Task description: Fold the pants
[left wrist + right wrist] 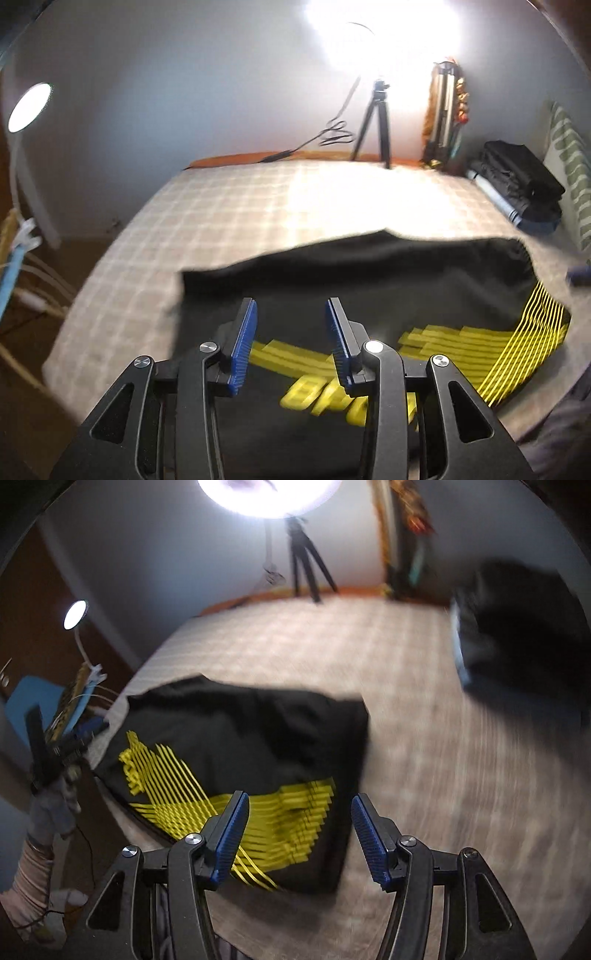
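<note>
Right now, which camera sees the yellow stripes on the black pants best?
The right wrist view: the whole yellow stripes patch on the pants shows. In the left wrist view the left gripper covers part of it.

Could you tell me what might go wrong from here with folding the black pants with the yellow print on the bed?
1. Both the left gripper and right gripper are open and hold nothing, so the black pants with yellow striped print could be pinched too shallowly and slip.
2. The pants lie near the edge of the checked beige bedcover; a pull that way might drag them off.
3. Both views are motion-blurred, so a fast approach may miss the cloth edge.
</note>
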### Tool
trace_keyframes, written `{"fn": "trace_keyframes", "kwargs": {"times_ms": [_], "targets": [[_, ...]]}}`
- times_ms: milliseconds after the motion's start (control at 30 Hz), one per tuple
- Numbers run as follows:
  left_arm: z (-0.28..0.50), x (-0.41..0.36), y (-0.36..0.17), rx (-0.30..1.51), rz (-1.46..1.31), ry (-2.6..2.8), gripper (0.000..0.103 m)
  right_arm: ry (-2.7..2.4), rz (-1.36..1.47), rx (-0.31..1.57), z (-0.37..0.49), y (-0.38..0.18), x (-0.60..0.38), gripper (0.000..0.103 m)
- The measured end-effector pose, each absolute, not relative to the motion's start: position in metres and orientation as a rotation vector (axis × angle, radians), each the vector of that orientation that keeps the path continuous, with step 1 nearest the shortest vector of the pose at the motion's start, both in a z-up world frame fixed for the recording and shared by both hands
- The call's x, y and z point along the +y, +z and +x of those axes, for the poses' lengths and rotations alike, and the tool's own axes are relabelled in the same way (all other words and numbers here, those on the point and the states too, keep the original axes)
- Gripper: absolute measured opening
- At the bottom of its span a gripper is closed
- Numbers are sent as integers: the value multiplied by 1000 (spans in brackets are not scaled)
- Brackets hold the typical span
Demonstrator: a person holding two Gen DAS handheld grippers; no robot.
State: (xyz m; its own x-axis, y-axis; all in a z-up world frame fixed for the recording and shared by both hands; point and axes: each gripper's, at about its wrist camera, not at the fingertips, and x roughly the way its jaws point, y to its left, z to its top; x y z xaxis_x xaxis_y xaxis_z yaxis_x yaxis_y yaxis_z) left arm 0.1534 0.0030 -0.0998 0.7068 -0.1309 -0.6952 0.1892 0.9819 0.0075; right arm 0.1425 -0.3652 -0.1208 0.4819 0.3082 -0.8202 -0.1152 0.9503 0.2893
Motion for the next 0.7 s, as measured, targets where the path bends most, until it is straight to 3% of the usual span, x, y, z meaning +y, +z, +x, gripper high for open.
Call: {"fn": "trace_keyframes", "kwargs": {"times_ms": [333,700], "targets": [[250,-71,-136,851,98,-237,37,233,277,1074,129,-172,-374,60],[279,-92,-162,881,204,-237,37,260,226,1047,126,-180,-360,67]]}}
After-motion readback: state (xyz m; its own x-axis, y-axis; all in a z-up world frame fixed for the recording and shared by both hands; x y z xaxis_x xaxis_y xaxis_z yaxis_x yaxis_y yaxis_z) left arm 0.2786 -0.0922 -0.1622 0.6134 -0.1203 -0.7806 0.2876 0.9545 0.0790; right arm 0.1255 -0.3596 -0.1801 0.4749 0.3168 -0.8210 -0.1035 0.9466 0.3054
